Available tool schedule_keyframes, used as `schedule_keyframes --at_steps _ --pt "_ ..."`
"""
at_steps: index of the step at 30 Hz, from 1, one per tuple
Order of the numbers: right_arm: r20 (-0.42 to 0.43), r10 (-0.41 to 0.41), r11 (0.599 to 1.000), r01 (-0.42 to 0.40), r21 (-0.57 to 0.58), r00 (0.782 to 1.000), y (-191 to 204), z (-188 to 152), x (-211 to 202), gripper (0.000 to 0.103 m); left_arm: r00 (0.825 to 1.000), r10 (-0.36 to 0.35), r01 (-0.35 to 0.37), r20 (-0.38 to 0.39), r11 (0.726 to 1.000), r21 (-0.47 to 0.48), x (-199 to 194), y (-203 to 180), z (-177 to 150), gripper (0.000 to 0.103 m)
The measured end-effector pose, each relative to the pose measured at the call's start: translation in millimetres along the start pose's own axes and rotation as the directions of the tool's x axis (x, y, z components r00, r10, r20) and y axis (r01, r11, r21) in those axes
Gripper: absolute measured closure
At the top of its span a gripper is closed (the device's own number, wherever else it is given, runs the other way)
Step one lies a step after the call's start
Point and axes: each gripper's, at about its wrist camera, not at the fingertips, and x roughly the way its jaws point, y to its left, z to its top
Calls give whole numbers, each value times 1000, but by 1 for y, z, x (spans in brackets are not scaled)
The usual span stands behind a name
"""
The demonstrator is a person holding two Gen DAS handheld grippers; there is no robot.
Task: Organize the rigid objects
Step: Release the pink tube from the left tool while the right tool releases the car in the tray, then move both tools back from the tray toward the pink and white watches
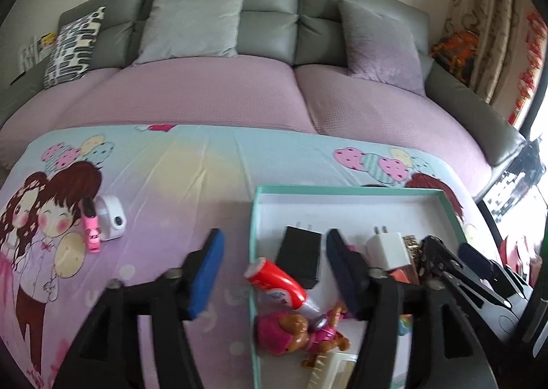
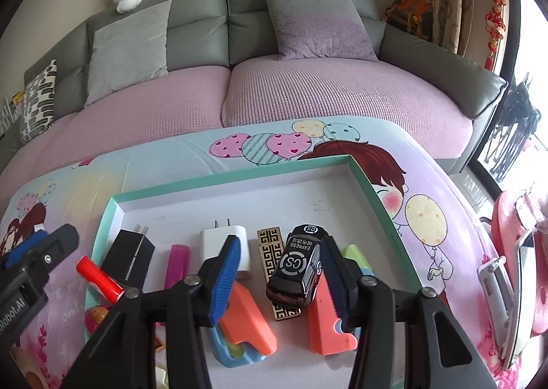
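A teal-rimmed white tray (image 2: pixel 233 180) lies on the cartoon cloth and also shows in the left wrist view (image 1: pixel 342 189). In it lie a black charger (image 2: pixel 128 253), a white charger (image 2: pixel 222 238), a patterned block (image 2: pixel 274 248), orange pieces (image 2: pixel 328 324) and a black toy car (image 2: pixel 298 269). My right gripper (image 2: pixel 279 283) is open, its fingers either side of the car, which rests tilted on the block. My left gripper (image 1: pixel 274 272) is open above the tray's left edge, over a red-and-white toy can (image 1: pixel 277 281) and a pink toy dog (image 1: pixel 298 334).
On the cloth left of the tray lie a pink clip (image 1: pixel 90 233) and a small white camera (image 1: pixel 111 217). A grey sofa (image 1: pixel 219 80) with cushions stands behind the table. A red stool with a white item (image 2: pixel 517 272) stands at the right.
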Motion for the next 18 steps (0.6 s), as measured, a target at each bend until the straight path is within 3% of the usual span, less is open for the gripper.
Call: schedule_keyframes --at_steps 4,8,11,13,16,18 --pt "-7 10 1000 -10 -5 1000 1 -1 2 43 1000 30 -29 5 999 -32 -1 10 2 35" --pt "10 31 999 -31 -14 999 4 0 0 29 998 58 -57 15 997 -53 -2 18 2 25" --pt "26 48 999 -48 -26 998 7 0 -2 21 996 90 -88 24 993 -82 -3 25 3 24" --pt "35 46 998 -44 -39 998 10 0 -3 15 994 110 -107 28 988 -108 -4 31 3 23" --pt "47 57 997 -54 -58 997 14 0 -4 6 992 126 -120 29 979 -166 -5 43 3 11" --pt "55 65 996 -62 -72 996 17 -1 -5 0 991 130 -120 34 971 -208 -7 52 2 11"
